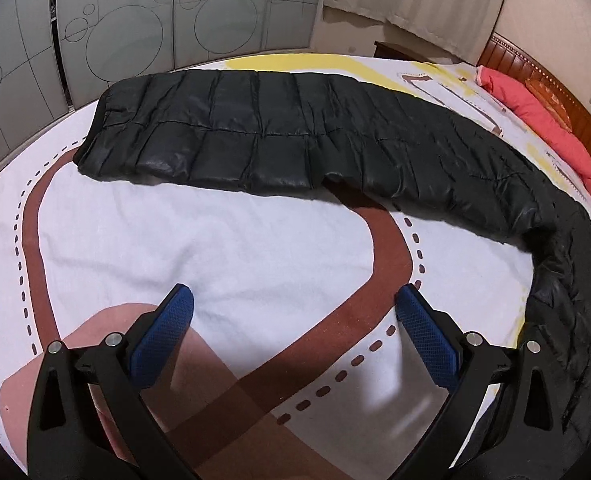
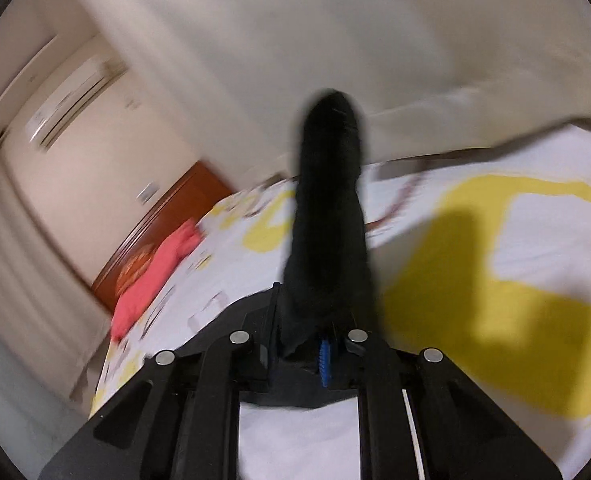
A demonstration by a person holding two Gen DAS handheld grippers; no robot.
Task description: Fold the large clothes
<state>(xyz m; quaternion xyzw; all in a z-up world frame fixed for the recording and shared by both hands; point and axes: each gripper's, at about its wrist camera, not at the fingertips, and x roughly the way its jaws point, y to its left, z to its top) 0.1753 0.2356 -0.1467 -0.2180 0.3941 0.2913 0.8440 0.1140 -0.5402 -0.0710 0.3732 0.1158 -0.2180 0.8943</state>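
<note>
Blue ribbed pads of the left gripper gape apart over terry bedspread; right gripper pinches the glossy quilted black jacket, blurred.

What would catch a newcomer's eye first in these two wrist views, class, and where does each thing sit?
First, the black quilted puffer coat, stretched long across the far side of the patterned bedsheet. Next, the right gripper, shut on a dark strip of that coat rising up the middle of its blurred view. The left gripper hangs open above the sheet, and a coral-red pillow lies by the wooden headboard.
</note>
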